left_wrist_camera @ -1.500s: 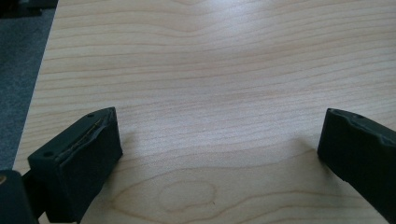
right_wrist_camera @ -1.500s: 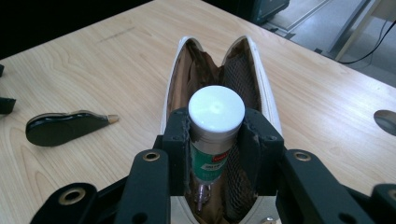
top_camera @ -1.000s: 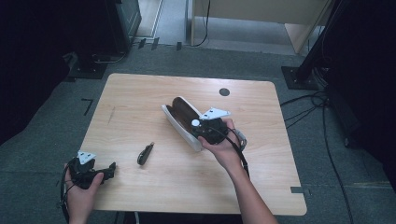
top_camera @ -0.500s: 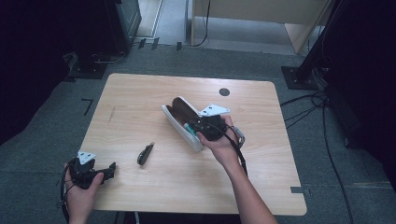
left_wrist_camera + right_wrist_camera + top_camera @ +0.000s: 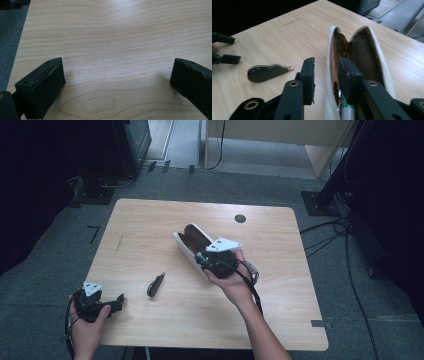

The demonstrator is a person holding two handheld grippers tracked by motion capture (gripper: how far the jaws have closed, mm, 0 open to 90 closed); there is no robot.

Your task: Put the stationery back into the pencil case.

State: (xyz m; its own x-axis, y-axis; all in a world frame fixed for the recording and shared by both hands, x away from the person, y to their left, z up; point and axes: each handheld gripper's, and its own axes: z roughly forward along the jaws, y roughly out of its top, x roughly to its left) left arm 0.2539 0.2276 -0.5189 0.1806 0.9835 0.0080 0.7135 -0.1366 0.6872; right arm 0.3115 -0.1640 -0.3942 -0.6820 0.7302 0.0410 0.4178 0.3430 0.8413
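The pouch point(image 5: 192, 245), a white zip case with a brown lining, lies gaping open near the middle of the bench point(image 5: 150, 220), its mouth upward. The right gripper point(image 5: 325, 75) straddles the pouch's near wall: one finger stands outside it, the other inside the opening, with the white rim in the gap. Its jaws have just been opening a little, and the pads do not look pressed on the fabric, so the wall is between them rather than firmly grasped. A silver-and-green pen-like item point(image 5: 344, 110) lies in the bottom of the pouch under the inner finger. A dark teardrop-shaped object point(image 5: 156, 284) rests on the bench to the left of the pouch, well apart from it. The left gripper point(image 5: 112, 302) sits at the bench's near-left corner with its fingers released, wide apart over bare wood. To do this step well, pinch squarely on the rim only, keep the inner finger clear of the item inside, and lift gently so the pouch does not tip or spill.
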